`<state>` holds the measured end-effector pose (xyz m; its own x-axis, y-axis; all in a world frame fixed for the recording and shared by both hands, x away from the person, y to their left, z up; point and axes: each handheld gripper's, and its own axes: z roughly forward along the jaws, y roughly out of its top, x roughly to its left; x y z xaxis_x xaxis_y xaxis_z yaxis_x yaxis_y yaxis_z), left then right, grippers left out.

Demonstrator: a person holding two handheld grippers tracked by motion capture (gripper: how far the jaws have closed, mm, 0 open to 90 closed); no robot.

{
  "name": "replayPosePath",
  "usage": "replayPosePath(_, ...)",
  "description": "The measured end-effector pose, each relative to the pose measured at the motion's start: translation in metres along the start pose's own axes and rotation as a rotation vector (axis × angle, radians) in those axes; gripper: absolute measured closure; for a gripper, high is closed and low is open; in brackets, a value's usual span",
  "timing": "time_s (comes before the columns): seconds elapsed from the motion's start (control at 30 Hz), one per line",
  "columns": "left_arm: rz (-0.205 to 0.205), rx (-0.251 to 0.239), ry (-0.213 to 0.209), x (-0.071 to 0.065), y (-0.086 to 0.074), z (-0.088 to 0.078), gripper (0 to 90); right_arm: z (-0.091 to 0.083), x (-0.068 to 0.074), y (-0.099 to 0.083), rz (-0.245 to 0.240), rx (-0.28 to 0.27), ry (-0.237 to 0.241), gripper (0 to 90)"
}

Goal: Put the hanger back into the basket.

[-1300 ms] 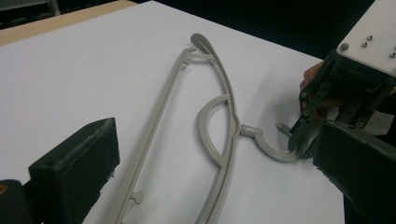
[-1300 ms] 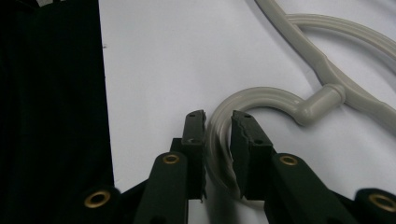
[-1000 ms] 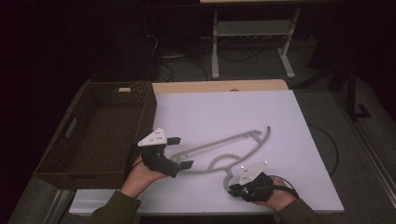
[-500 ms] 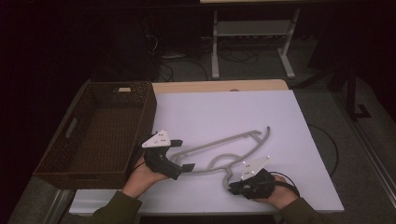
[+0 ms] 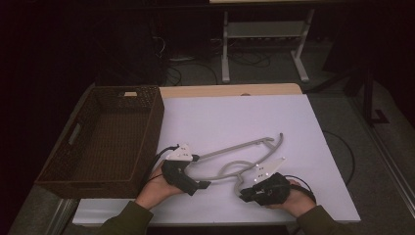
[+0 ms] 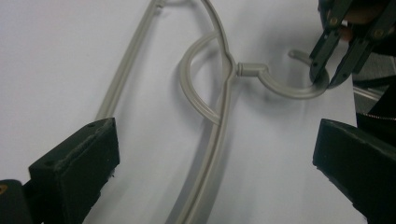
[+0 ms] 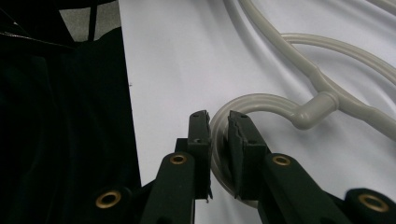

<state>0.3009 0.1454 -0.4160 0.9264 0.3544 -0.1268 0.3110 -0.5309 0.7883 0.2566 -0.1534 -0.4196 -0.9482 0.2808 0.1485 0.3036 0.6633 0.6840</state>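
High view: grey plastic hanger point(image 5: 240, 159) flat on white table point(image 5: 235, 117), near-centre, hook end toward near edge; brown wicker basket point(image 5: 105, 137) at left, touching table's left edge. L gripper point(image 5: 188, 178) near hanger's left arm tip, R gripper point(image 5: 247, 193) at hook.

R gripper view adds detail: jaws of R gripper point(image 7: 218, 140) narrow, clamped on hook curve point(image 7: 233, 105).

L gripper view: L gripper point(image 6: 215, 158) jaws wide, astride hanger arm w/o touching; hanger point(image 6: 224, 93) pale grey, thin rod, inner loop at neck, curved hook.
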Motion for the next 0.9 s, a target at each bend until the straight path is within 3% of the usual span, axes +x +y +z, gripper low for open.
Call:
replayPosePath(0.03, -0.004, 0.003, -0.007, 0.000, 0.000, 0.002, 0.4, -0.001, 0.001, 0.001, 0.025, 0.001, 0.007, 79.2)
replayPosePath(0.13, -0.003, 0.022, -0.029, 0.000, 0.000, 0.007, 0.8, -0.003, 0.000, 0.002, 0.015, -0.002, 0.008, 79.2)
replayPosePath(0.23, 0.013, 0.032, -0.065, 0.000, 0.000, 0.011, 13.7, -0.005, 0.001, 0.003, 0.031, -0.005, 0.012, 79.2)
replayPosePath(0.33, 0.018, 0.042, -0.067, -0.002, 0.001, 0.017, 14.9, -0.006, 0.000, 0.004, 0.012, -0.005, 0.006, 79.2)
replayPosePath(0.5, 0.032, 0.065, -0.070, -0.002, 0.003, 0.025, 21.0, -0.007, 0.001, 0.006, 0.029, -0.009, 0.011, 79.2)
replayPosePath(0.7, 0.034, 0.071, -0.079, -0.003, 0.004, 0.031, 32.1, -0.009, 0.000, 0.007, 0.028, -0.016, 0.014, 79.2)
replayPosePath(0.9, 0.051, 0.127, -0.084, 0.000, 0.005, 0.037, 46.1, -0.011, 0.000, 0.008, 0.024, -0.023, 0.015, 79.2)
